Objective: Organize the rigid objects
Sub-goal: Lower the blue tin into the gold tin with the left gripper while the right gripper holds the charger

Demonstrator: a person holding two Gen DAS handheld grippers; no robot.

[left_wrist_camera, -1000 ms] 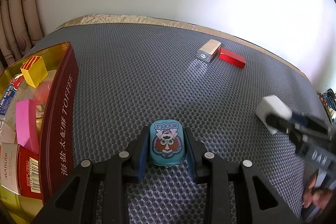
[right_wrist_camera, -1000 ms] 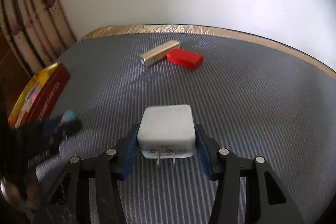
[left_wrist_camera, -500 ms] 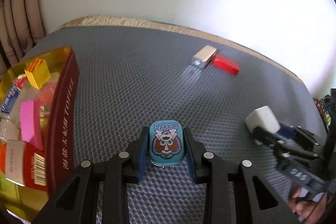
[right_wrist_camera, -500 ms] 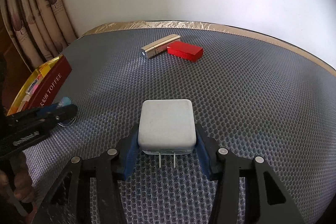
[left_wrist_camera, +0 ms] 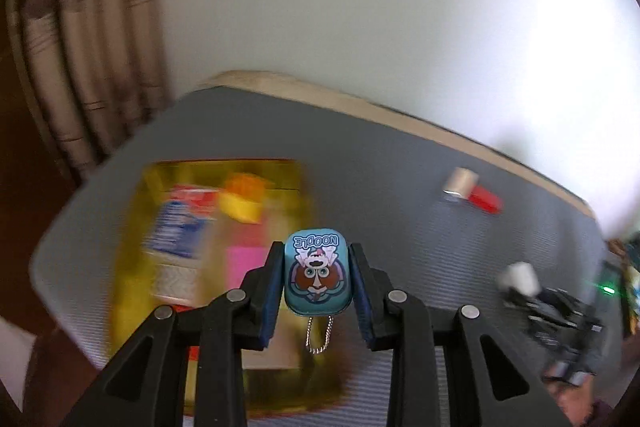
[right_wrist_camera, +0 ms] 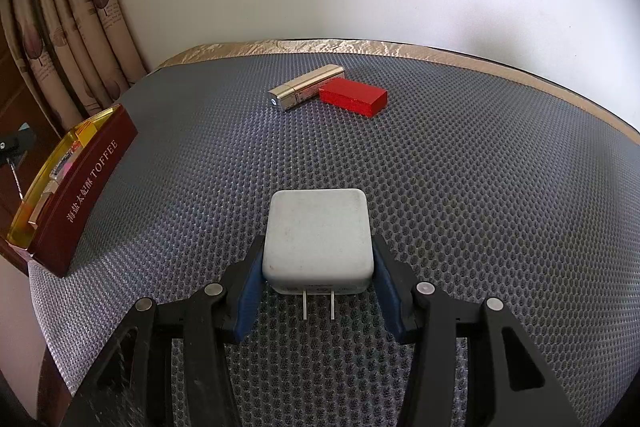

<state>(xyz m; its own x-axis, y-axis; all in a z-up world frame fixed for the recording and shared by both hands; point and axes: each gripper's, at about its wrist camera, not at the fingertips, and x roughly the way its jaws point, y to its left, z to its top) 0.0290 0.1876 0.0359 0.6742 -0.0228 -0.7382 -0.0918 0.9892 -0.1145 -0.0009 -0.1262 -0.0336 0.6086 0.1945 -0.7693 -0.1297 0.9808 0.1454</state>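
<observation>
Overall, we saw a desk [right_wrist_camera: 480, 187] covered by a grey honeycomb mat, with a gold cloth edge along the white wall and patterned curtains at the left. At the mat's left edge sat a toffee tin [right_wrist_camera: 86, 187], maroon outside and gold inside, open and already holding several small items; in the left wrist view its contents were blurred, though a yellow block [left_wrist_camera: 242, 201] and a pink one [left_wrist_camera: 246, 263] showed. Our right tool [right_wrist_camera: 318, 291] pinched a white charger [right_wrist_camera: 318, 235] between its blue pads, the two prongs pointing back toward the camera, above the mat near its middle. Far across the mat lay a red block [right_wrist_camera: 354, 97] touching a gold metal case [right_wrist_camera: 306, 87], well apart from the tin. Our left tool [left_wrist_camera: 318, 295] pinched a small teal tin [left_wrist_camera: 318, 271] marked NOODLE, a short ball chain [left_wrist_camera: 318, 335] hanging from it, and held it over the open toffee tin
</observation>
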